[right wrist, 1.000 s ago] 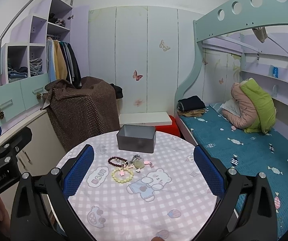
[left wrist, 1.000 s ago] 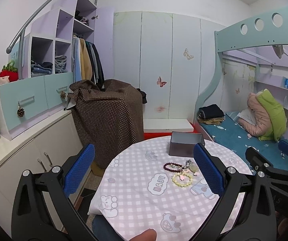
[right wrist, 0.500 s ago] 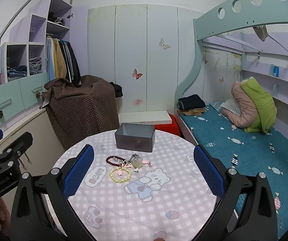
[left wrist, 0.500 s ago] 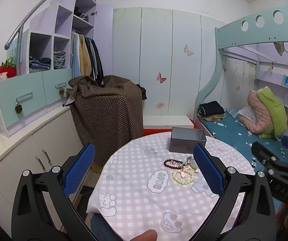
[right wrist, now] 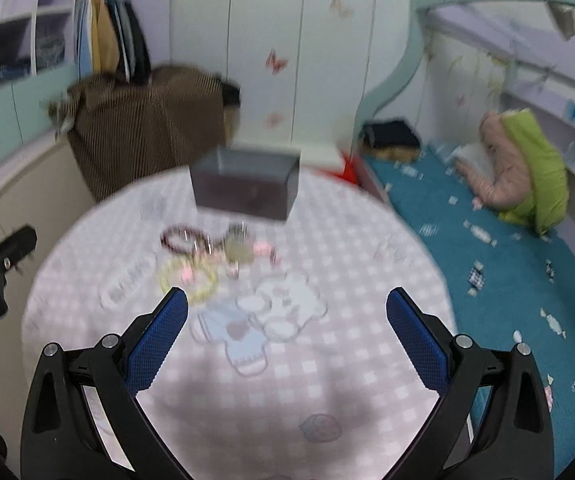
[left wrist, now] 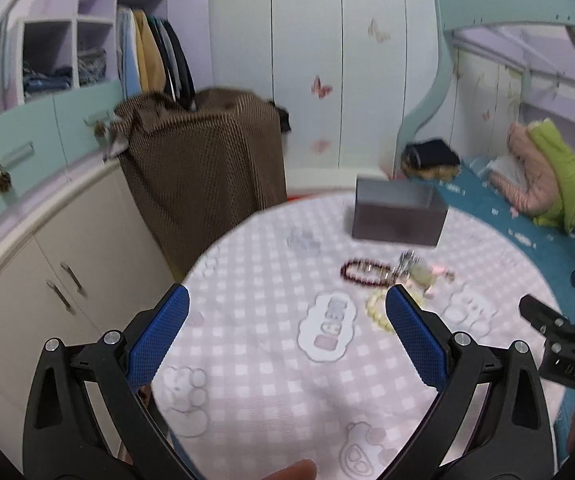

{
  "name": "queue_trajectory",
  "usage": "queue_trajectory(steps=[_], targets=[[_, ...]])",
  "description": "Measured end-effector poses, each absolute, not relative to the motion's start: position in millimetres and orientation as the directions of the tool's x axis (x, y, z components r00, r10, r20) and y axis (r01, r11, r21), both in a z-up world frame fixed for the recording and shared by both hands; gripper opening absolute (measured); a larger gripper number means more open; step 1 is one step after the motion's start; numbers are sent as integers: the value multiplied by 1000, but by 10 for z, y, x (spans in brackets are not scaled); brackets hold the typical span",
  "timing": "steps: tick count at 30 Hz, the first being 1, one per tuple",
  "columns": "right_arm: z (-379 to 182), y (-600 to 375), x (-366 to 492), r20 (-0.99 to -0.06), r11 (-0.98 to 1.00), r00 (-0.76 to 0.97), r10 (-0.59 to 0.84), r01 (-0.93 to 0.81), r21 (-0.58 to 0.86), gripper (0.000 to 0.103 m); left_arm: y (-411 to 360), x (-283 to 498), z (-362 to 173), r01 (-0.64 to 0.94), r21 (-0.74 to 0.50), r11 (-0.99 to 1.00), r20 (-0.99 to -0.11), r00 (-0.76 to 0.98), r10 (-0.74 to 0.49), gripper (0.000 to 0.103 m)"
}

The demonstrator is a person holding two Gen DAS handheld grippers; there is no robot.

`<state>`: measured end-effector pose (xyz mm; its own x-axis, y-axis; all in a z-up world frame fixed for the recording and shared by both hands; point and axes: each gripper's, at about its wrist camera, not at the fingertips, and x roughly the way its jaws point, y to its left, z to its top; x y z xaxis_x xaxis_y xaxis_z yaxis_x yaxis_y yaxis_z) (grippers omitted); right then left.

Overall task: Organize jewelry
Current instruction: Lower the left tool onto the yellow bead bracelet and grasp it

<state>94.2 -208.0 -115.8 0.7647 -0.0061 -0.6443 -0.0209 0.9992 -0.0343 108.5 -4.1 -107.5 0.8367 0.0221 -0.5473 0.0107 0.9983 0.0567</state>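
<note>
On the round counter [left wrist: 255, 392], covered with a pink checked cloth, the jewelry lies in a loose cluster just in front of an open grey box [left wrist: 397, 216] at the far edge. Left tongs [left wrist: 285, 322] and right tongs [right wrist: 287, 320] both stand spread wide, their blue pads empty, above the near part of the cloth.

Cluster, as far as the blurred frames allow: a dark red bead bracelet [left wrist: 365, 272] nearest the box on the left; a pale yellow bead bracelet [right wrist: 187, 278] nearer the viewer, touching or overlapping the first; a silvery clasp or chain [left wrist: 407, 260] and a pale green pendant-like piece [right wrist: 239, 252] with small pink parts beside them. Which pieces are linked cannot be told.

Step in hand, by judgement: approach and first pick, nothing yet moved into the box. The right tongs face the cluster more squarely; the yellow bracelet lies closest to their left pad.

For a clean pick, take an outer piece first, so that neighbours are not dragged. Bring one pad inside the bead loop and one outside, low to the cloth, and close on the strand itself. Lift slowly, watching for a snagged chain or for the cloth rising with it. Beads are likely to roll under pressure; a pinch across the cord holds better than one across a single bead.
</note>
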Motion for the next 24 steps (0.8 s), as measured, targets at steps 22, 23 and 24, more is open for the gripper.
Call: queue_trajectory(steps=[22,23,24], targets=[[-1684,-2115,1870,-808,995,581,100,-81,65,65,-394,1916,-1782,117,6,993,-747,661,-74,98],[-1690,-2160,1872,-809,995,579,101,-70,74,65,-414,1962,-1813,121,3,993,-755,651,-78,98],[-1698,-2197,1877,-811,995,577,98,-62,76,65,-440,2009,-1842,122,3,993,-761,644,-77,98]])
